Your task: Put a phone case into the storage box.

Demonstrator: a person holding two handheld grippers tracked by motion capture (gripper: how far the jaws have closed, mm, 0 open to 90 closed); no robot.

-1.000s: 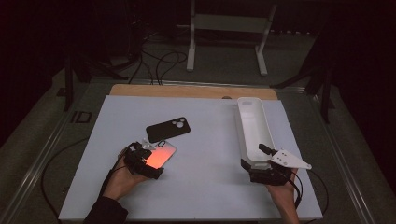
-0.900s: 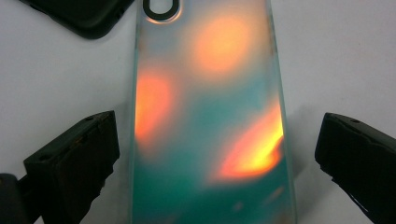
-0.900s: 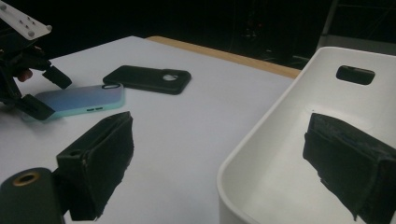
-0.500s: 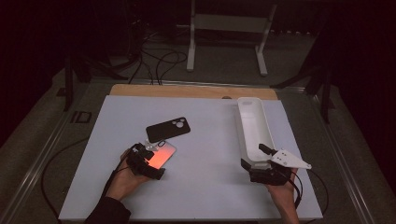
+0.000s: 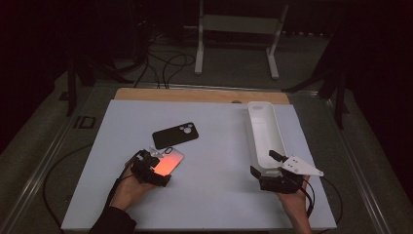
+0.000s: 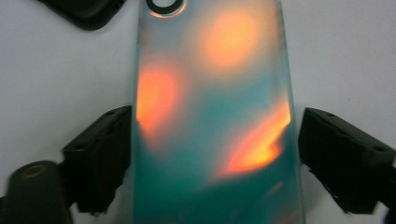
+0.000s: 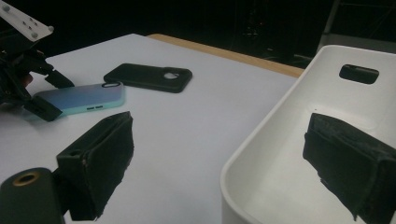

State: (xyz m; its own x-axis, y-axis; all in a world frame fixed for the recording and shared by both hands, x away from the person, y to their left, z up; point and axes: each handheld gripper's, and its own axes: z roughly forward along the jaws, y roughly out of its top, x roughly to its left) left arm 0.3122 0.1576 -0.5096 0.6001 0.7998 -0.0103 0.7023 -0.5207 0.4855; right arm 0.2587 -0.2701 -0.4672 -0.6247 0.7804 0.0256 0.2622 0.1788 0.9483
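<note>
Partly hidden: iridescent phone case (image 6: 212, 116) between left claw (image 6: 212, 158) jaws.

Dark room, grey floor (image 5: 44, 146), loose cables (image 5: 165, 63), white metal stand (image 5: 238, 29).

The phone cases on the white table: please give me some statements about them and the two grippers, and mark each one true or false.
1. The shiny phone case lies between the jaws of the left gripper. True; the jaws have just been closing on it, and a small gap shows at the right-hand jaw.
2. The black phone case lies inside the white bin. False; it lies on the table, beside the shiny one.
3. The right gripper straddles the near wall of the white bin. True; its jaws stand wide apart.
4. The right gripper holds the black phone case. False; it holds nothing.
5. The white bin stands on the left side of the table. False; it stands on the right.
</note>
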